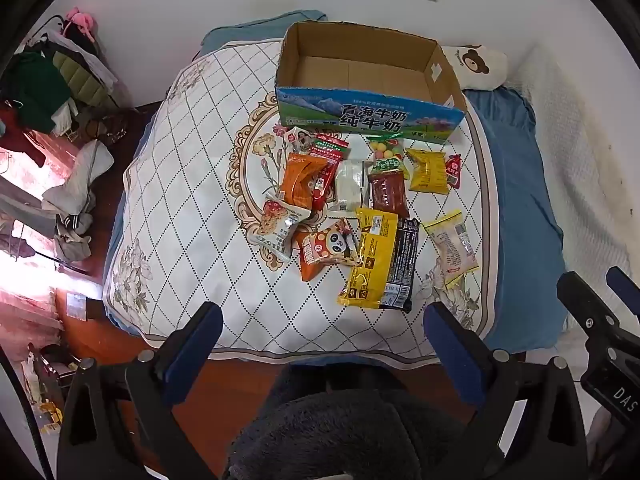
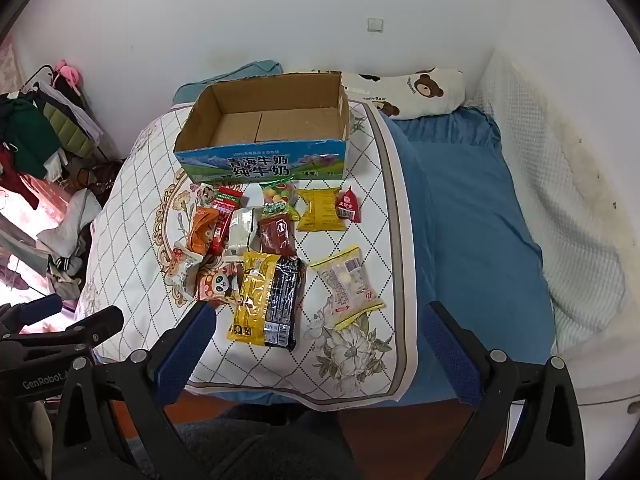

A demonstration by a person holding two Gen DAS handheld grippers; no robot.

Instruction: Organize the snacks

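Observation:
An empty open cardboard box [image 1: 360, 72] [image 2: 276, 120] with a blue printed front stands at the far side of a quilted mat [image 1: 192, 200] [image 2: 360, 360] on the bed. Several snack packets lie in front of it: a yellow-and-black packet [image 1: 380, 260] [image 2: 268, 300], a panda packet [image 1: 328, 246] [image 2: 218, 282], an orange packet [image 1: 300, 180], a yellow packet [image 1: 428, 170] [image 2: 320, 208], a pale packet [image 1: 452, 246] [image 2: 348, 284]. My left gripper [image 1: 322, 320] and right gripper [image 2: 318, 320] are both open and empty, held above the mat's near edge.
A blue sheet [image 2: 472, 220] covers the bed to the right, with a bear-print pillow [image 2: 416, 92] at the back. Piled clothes [image 1: 48, 92] stand at the left by the wall. The other gripper shows at the right edge of the left view [image 1: 600, 320].

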